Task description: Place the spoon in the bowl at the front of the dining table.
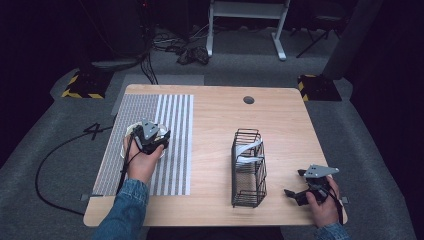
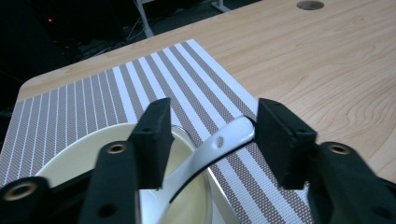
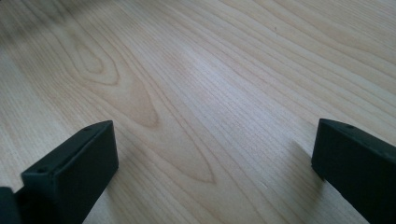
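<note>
The table (image 1: 220,125) is viewed from above, toward twelve o'clock. The striped mat (image 2: 140,88) is seen close, also at nine o'clock in the high view. Bare wood is seen closest from the right gripper view.

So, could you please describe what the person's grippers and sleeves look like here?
Both grippers are black. The left gripper and the right gripper each carry a grey three-cornered plate on top. Their fingers are flat, blocky black pads with small screw holes. A black cable trails from the left one across the floor. The person wears blue denim sleeves.
</note>
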`<state>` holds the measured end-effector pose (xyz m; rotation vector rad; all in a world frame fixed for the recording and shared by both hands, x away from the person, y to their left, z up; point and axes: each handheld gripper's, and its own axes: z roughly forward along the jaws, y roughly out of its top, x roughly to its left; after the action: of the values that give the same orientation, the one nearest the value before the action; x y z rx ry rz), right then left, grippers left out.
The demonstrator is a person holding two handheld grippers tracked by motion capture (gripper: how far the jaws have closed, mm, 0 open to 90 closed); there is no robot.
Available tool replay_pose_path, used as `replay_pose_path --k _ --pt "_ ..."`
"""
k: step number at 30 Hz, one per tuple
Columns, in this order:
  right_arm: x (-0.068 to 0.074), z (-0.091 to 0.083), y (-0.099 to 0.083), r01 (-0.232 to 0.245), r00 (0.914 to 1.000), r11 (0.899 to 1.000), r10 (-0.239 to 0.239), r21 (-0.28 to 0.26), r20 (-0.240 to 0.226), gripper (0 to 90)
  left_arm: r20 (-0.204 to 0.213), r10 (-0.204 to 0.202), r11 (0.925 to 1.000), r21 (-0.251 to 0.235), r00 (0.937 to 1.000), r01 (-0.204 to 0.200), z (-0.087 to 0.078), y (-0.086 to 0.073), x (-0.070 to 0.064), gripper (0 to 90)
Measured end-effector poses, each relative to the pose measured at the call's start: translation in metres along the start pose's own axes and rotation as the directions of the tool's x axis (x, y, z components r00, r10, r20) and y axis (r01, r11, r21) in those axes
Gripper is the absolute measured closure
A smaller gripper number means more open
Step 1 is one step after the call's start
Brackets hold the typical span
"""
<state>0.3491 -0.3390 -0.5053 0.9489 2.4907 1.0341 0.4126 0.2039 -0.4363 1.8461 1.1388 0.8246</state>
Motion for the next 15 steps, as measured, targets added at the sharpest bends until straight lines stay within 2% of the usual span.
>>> replay_pose_path --k 4,10,15 --pt "0.000 0.000 0.000 0.000 1.0000 1.000 0.000 0.000 0.000 0.4 0.016 -0.031 0.9988 -0.038 0.9994 0.031 -0.004 0.004 -0.001 37.8" --pt "0.000 0.000 0.000 0.000 1.0000 1.000 0.000 0.000 0.000 0.4 0.040 -0.033 0.9956 -0.086 0.9986 0.036 -0.017 0.012 -0.005 35.1" --pt "0.000 0.000 0.000 0.000 1.0000 1.000 0.000 0.000 0.000 0.4 0.040 -0.031 0.9947 -0.097 0.9987 0.035 -0.028 0.016 -0.005 34.5"
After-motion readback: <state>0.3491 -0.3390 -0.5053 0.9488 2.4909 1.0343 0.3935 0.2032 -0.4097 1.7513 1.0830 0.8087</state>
